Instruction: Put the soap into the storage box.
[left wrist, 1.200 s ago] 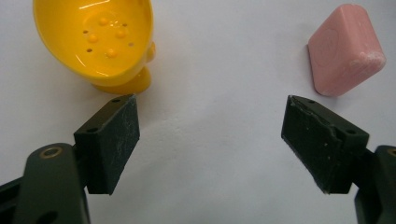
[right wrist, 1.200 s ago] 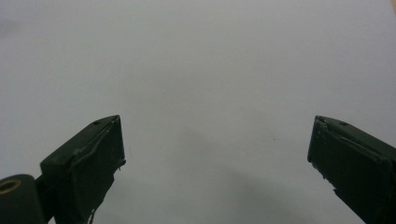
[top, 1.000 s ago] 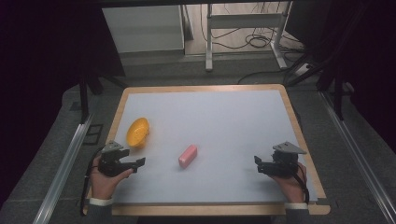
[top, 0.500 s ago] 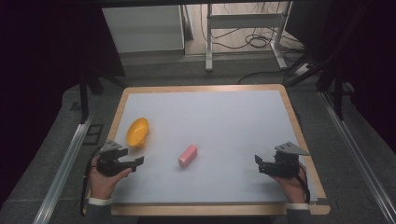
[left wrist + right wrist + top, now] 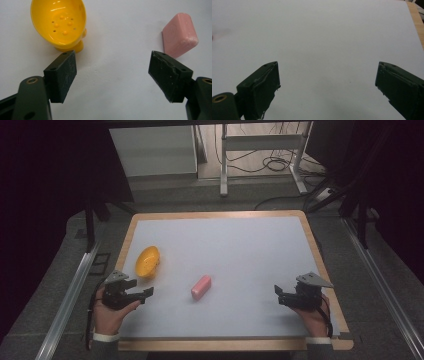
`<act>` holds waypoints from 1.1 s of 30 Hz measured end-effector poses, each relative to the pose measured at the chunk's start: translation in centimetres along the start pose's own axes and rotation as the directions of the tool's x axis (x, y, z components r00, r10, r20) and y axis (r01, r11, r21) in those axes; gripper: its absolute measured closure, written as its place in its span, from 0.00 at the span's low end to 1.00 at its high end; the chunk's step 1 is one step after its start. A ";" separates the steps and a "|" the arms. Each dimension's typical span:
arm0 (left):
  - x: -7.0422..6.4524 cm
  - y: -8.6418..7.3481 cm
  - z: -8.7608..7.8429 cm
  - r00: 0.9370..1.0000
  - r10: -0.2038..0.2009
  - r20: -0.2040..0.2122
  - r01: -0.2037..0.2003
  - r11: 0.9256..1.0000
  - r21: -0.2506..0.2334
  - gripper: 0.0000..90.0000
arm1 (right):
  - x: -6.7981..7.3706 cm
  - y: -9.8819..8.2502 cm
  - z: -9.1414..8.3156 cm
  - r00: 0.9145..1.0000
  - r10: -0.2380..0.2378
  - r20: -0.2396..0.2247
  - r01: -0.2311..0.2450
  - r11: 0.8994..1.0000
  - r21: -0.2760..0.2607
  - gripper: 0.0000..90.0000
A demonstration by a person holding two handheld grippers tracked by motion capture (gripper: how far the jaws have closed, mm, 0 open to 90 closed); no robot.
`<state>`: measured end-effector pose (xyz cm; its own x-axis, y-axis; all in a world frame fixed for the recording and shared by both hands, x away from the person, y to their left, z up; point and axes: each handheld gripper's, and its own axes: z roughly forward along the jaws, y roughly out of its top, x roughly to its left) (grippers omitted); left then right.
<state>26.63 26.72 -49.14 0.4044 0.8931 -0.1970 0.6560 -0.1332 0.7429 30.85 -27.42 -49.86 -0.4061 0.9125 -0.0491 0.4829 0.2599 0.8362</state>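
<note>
- 1 yellow soap dish (image 5: 147,261), perforated
- 1 pink soap bar (image 5: 201,286)
- 2 handheld grippers: left gripper (image 5: 145,294), right gripper (image 5: 278,293)
- 2 hands: left hand (image 5: 111,312), right hand (image 5: 314,316)
- 1 white-topped table (image 5: 240,250), wood rim

Glossy yellow soap dish (image 5: 59,22) with small dots and holes, upper left; pink soap bar (image 5: 179,35), upper right; white counter (image 5: 240,255) edged in pale wood.

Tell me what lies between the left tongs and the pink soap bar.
Nothing: in the high view, bare white tabletop separates the open left tongs from the pink soap bar.
</note>
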 end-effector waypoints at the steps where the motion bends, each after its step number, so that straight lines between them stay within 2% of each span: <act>1: 0.0 0.0 0.0 1.000 -0.001 0.002 0.001 1.000 0.002 0.25 | 0.0 0.0 0.0 1.000 -0.003 0.000 0.003 1.000 0.001 0.06; 10: 0.0 0.1 -0.1 1.000 0.009 0.004 -0.009 1.000 0.002 0.25 | -0.1 -0.1 0.0 1.000 -0.001 0.013 0.001 1.000 -0.007 0.06; 13: -0.3 0.3 -0.1 1.000 -0.001 -0.001 0.001 1.000 0.017 0.26 | -0.2 -0.1 -0.1 1.000 0.000 0.015 0.000 1.000 -0.004 0.06; 23: -1.8 2.5 -0.7 0.999 0.040 -0.021 -0.039 0.998 0.040 0.26 | -0.7 -0.1 -0.5 1.000 0.014 0.012 -0.013 1.000 -0.010 0.06; 25: -2.1 3.0 -0.6 0.999 0.032 -0.032 -0.030 0.998 0.059 0.26 | -0.7 -0.2 -0.4 1.000 0.016 0.011 -0.016 1.000 -0.010 0.06; 29: -2.4 3.5 -0.7 0.999 0.037 -0.025 -0.036 0.998 0.061 0.26 | -0.7 -0.2 -0.4 1.000 0.016 0.011 -0.016 1.000 -0.008 0.06; 33: -3.1 4.4 -0.8 0.998 0.061 -0.021 -0.060 0.996 0.070 0.25 | -0.6 -0.1 -0.5 1.000 0.011 0.015 -0.011 1.000 -0.002 0.06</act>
<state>27.76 23.68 -44.70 0.4308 0.8919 -0.1378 0.6737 -0.2162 0.7067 30.66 -28.14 -49.70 -0.3893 0.9198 -0.0481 0.4860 0.2495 0.8376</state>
